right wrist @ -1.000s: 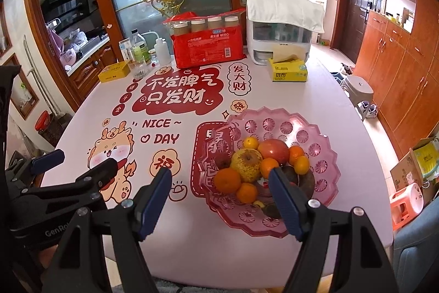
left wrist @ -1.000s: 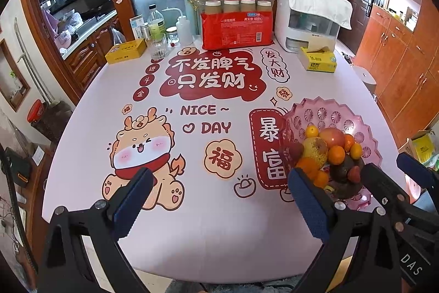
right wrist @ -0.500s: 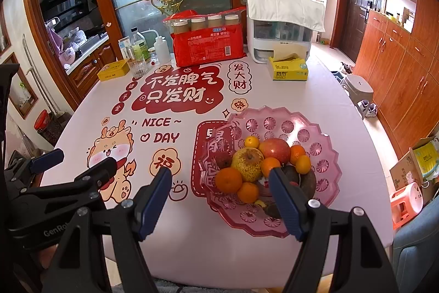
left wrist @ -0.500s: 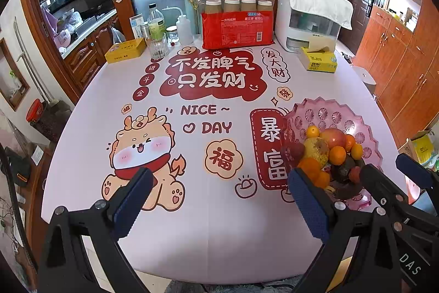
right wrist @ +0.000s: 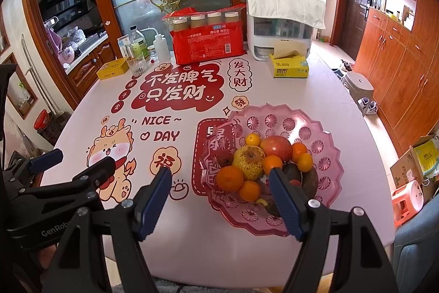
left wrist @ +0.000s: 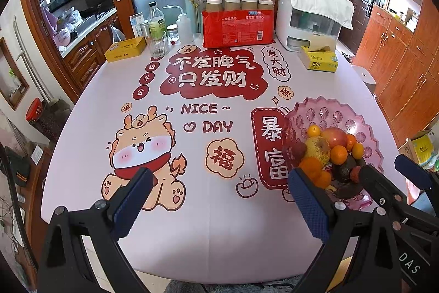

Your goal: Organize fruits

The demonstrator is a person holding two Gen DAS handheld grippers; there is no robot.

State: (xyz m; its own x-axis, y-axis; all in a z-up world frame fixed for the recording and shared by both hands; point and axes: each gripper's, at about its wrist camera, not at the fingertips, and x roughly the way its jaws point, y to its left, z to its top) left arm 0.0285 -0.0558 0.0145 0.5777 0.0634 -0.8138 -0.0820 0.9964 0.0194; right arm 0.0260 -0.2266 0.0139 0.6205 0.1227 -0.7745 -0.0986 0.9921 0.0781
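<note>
A pink plastic fruit bowl (right wrist: 323, 144) stands at the right of the table, also in the left wrist view (left wrist: 323, 111). It holds several oranges (right wrist: 230, 177), a yellow pear (right wrist: 250, 161), a red apple (right wrist: 277, 147), a dark avocado and small red fruits. My right gripper (right wrist: 221, 180) is open and empty, just in front of the bowl's near rim, above the table. My left gripper (left wrist: 219, 183) is open and empty over the table's front edge, left of the bowl. The right gripper shows at the right of the left wrist view (left wrist: 389, 172).
The table (left wrist: 214, 224) has a printed pink cloth. At its far edge stand a red pack of bottles (left wrist: 238, 21), a white appliance (left wrist: 310, 15), a tissue box (left wrist: 318, 61), a yellow tin (left wrist: 124, 48) and bottles with a glass (left wrist: 157, 26).
The right gripper has edged slightly closer to the bowl. The left gripper is nearly still. Both stay open.
</note>
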